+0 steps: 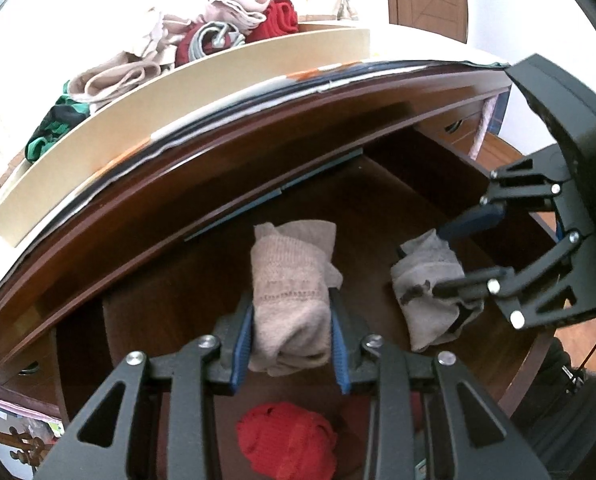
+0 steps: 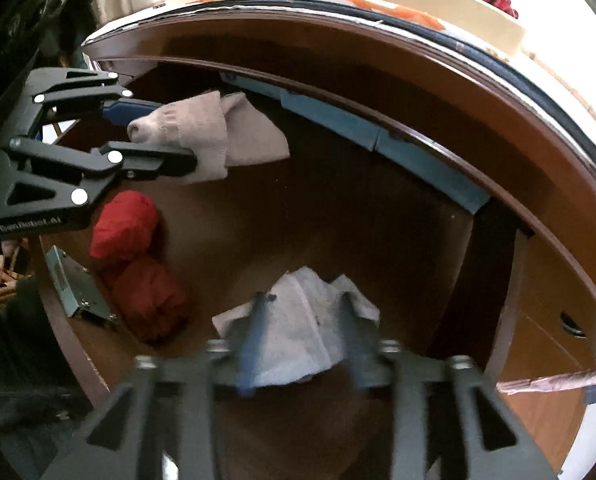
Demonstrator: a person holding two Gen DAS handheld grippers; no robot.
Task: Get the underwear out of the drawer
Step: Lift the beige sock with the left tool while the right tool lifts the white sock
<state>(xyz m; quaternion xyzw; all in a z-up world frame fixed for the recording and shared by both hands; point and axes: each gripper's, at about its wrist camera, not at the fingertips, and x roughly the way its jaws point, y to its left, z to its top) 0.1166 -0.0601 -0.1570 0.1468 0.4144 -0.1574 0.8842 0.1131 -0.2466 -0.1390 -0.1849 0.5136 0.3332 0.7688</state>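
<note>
Clamping a folded beige garment [image 1: 294,300] between its blue pads, the left hand-held gripper [image 1: 294,344] holds the piece above the floor of an open wooden drawer [image 1: 397,208] in the left wrist view. A red bundle [image 1: 286,440] lies below it near the drawer's front edge, partly cut off by the gripper's frame. Toward the drawer's right side, the right hand-held gripper [image 1: 441,264] straddles a grey garment [image 1: 429,292]; whether its fingers press the cloth is hard to make out from this angle. On the dresser top behind, a pale tray [image 1: 202,92] carries a pile of clothes [image 1: 202,36], its left end washed out by glare.

From the right wrist view, the right hand-held gripper [image 2: 301,320] appears blurred, its jaws standing apart with the grey garment [image 2: 298,336] lying between them on the drawer floor, not gripped. The left hand-held gripper [image 2: 166,136] enters from the left edge, closed on the beige garment [image 2: 214,136]. The red bundle [image 2: 134,264] sits by the drawer's left wall, its upper edge hidden behind the gripper's frame.
</note>
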